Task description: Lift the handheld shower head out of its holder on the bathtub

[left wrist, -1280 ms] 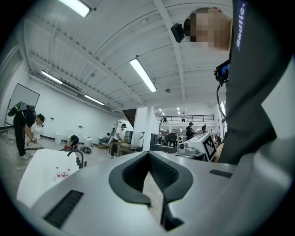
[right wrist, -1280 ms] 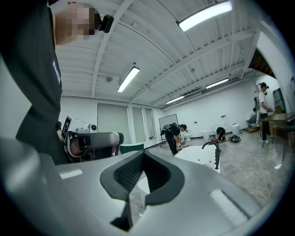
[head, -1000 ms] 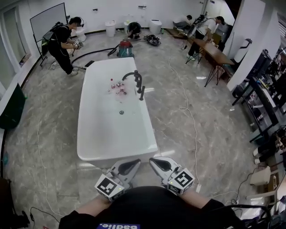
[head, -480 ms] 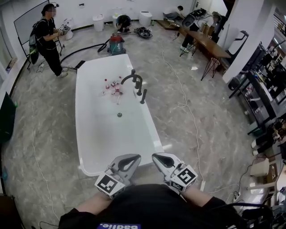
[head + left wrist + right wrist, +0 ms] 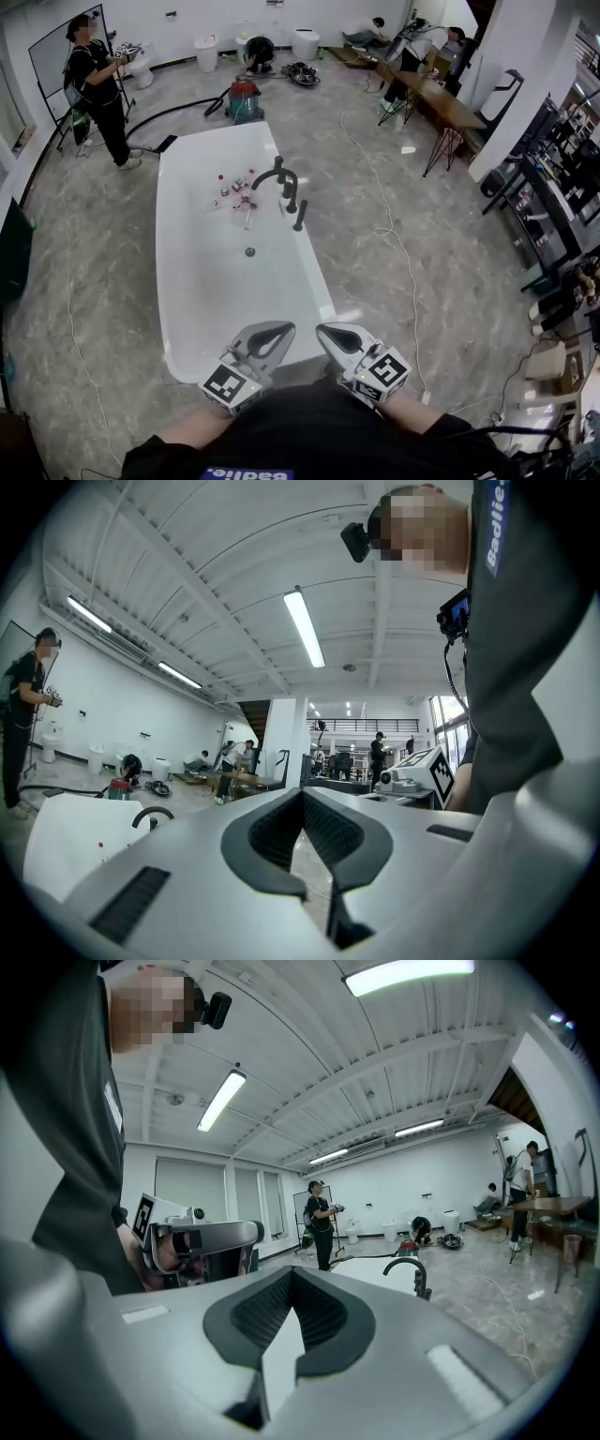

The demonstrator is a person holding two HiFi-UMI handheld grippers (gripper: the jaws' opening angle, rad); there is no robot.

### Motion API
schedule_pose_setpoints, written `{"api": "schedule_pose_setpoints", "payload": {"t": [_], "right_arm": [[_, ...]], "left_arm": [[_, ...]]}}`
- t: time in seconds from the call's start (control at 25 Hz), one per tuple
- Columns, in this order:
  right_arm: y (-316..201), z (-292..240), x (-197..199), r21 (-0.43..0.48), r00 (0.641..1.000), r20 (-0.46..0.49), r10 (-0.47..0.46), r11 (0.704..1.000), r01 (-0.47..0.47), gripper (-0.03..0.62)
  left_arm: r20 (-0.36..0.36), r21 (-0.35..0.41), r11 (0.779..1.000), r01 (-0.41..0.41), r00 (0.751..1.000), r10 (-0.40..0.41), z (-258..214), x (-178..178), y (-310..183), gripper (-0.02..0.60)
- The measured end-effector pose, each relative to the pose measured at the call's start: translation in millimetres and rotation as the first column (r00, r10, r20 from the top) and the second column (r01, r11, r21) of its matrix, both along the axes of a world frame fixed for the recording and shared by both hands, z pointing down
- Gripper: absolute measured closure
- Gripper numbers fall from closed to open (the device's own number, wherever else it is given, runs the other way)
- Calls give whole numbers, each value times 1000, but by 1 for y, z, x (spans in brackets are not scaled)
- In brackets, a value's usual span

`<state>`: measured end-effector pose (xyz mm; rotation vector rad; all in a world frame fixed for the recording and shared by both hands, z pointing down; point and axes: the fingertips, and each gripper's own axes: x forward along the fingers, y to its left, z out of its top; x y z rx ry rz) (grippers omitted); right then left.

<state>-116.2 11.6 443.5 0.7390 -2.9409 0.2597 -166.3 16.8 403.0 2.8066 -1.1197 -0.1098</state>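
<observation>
The white bathtub (image 5: 187,309) stretches away from me across the marble floor. On its right rim stands a black arched faucet (image 5: 279,169). Just nearer is the slim black handheld shower head (image 5: 299,216), upright in its holder. My left gripper (image 5: 277,330) and right gripper (image 5: 328,331) hover side by side at the tub's near end, far short of the faucet. Both are shut and hold nothing. In the left gripper view the jaws (image 5: 302,795) meet, with the faucet (image 5: 153,815) small at left. The right gripper view shows shut jaws (image 5: 291,1275) and the faucet (image 5: 411,1271) ahead.
Small bottles (image 5: 234,187) lie in the tub near a drain (image 5: 249,251). A red vacuum (image 5: 244,97) with a hose stands beyond the tub. A cable (image 5: 398,246) snakes over the floor at right. A person (image 5: 94,89) stands at back left; desks and racks (image 5: 553,206) line the right.
The tub's near end has slid down the head view toward the grippers, so I have come closer to it. Both grippers stay shut and side by side.
</observation>
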Motion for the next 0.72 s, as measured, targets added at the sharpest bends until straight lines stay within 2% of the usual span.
{"api": "schedule_pose_setpoints", "payload": {"t": [0.28,0.4,0.72], "right_arm": [[-35,-10,36,16,998,20,-61,998,60,592],[-50,-12,52,18,996,31,-83,996,82,592],[-79,-6,76,3,989,53,-135,991,135,592]], "left_arm": [[5,-19,997,74,997,-74,-6,35,-31,577],[36,-27,995,99,995,-98,-5,51,-46,577],[56,-33,985,172,984,-170,3,73,-80,577]]}}
